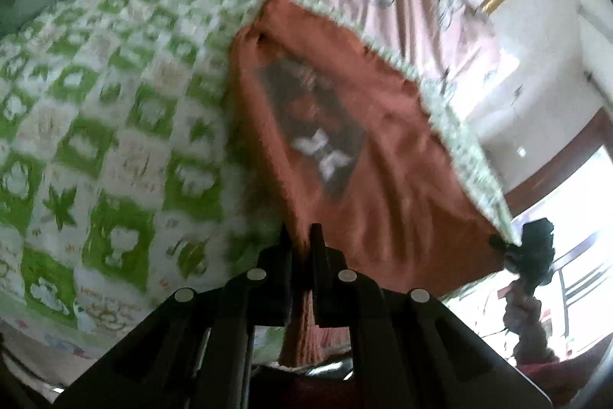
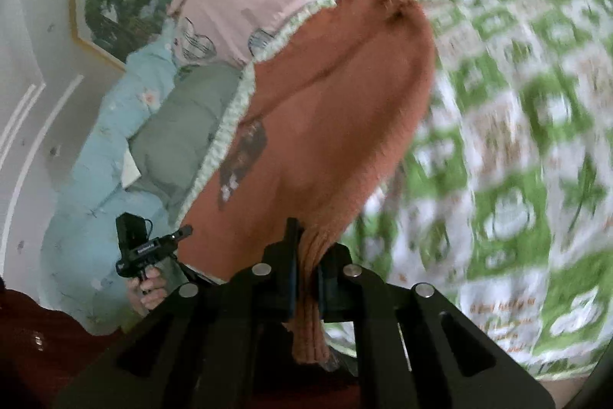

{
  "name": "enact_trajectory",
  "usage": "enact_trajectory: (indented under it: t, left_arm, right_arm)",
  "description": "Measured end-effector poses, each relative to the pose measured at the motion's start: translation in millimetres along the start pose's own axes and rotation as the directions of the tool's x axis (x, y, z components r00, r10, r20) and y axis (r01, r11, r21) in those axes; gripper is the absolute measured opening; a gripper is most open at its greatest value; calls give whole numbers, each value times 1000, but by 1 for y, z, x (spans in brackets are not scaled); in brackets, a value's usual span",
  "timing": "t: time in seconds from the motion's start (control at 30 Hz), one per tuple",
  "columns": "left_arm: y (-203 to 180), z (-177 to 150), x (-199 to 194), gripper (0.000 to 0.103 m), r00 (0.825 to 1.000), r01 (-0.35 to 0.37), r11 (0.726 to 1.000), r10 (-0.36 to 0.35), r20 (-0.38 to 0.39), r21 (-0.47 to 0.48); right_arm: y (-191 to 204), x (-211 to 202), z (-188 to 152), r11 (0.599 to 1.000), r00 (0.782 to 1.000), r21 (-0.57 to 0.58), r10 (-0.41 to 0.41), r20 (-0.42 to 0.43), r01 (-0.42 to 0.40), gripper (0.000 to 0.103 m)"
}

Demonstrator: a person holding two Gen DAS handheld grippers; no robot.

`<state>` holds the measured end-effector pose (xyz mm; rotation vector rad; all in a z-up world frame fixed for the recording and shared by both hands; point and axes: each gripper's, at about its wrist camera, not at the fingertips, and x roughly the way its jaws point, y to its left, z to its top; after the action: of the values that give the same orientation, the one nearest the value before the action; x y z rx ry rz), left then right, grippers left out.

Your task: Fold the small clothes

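The left gripper [image 1: 300,236] and right gripper [image 2: 310,240] are each pinching the ribbed hem of the orange sweater [image 1: 383,187], which is stretching lengthwise away across the green quilt [image 1: 95,125].

A rust-orange garment [image 1: 387,175] of matt, ribbed knit cloth is seen, its dark print [image 1: 314,129] smoother. The green-and-white blanket [image 1: 115,125] is made of puckered, soft cloth. Each hand-held gripper [image 2: 306,248] is formed of matt black plastic with metal pins.
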<state>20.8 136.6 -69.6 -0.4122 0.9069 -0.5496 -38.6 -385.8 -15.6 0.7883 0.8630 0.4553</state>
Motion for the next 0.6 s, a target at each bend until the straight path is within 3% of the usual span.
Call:
enact_trajectory:
  t: [0.3, 0.47, 0.6]
  left_arm:
    - [-43, 72, -18, 5, 975, 92, 996, -95, 203, 20]
    - [-61, 122, -5, 5, 965, 67, 995, -82, 250, 70]
    - [-61, 167, 21, 5, 962, 10, 998, -27, 272, 62]
  right_arm:
    - [30, -20, 64, 996, 983, -73, 59, 173, -47, 8]
    - [26, -15, 105, 998, 971, -64, 39, 235, -25, 8]
    - [13, 0, 150, 999, 967, -33, -13, 256, 23, 8]
